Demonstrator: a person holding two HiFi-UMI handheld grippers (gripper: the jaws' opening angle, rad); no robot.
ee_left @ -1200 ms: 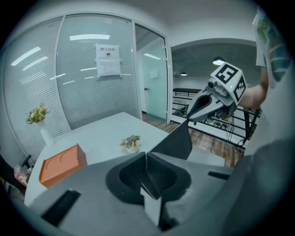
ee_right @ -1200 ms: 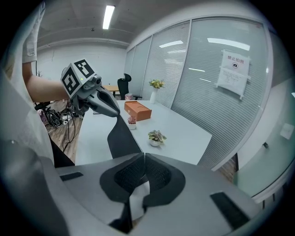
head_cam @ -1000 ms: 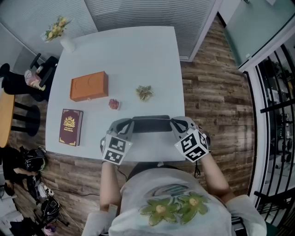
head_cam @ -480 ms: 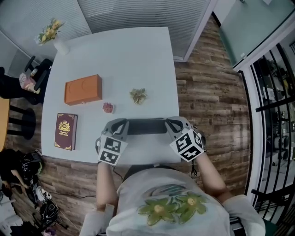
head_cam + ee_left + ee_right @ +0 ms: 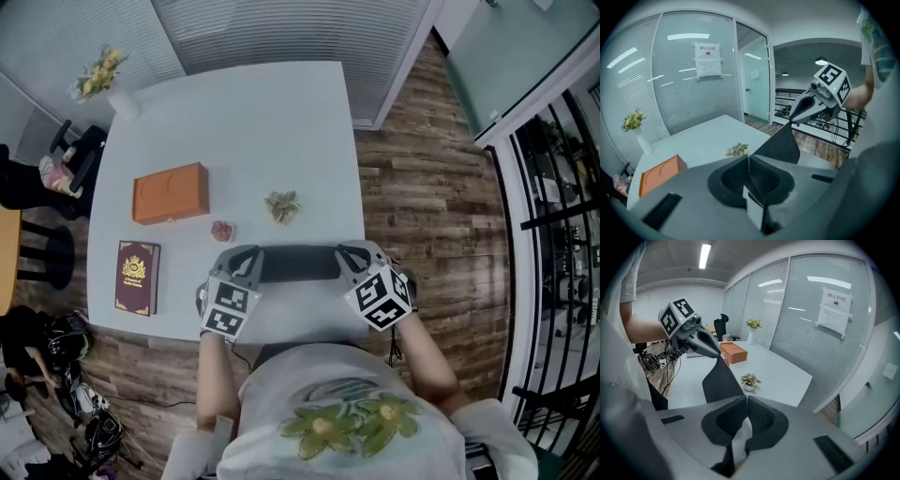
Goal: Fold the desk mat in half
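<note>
Both clamped shut on the near edge of the desk mat (image 5: 298, 264), the left hand-held gripper (image 5: 246, 261) and right hand-held gripper (image 5: 349, 255) have nudged that raised dark strip slightly further across the worktop (image 5: 234, 112) toward the small plant (image 5: 282, 206), so the fold looks barely begun

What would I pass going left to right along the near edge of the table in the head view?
dark red book → left gripper → desk mat → right gripper
</note>
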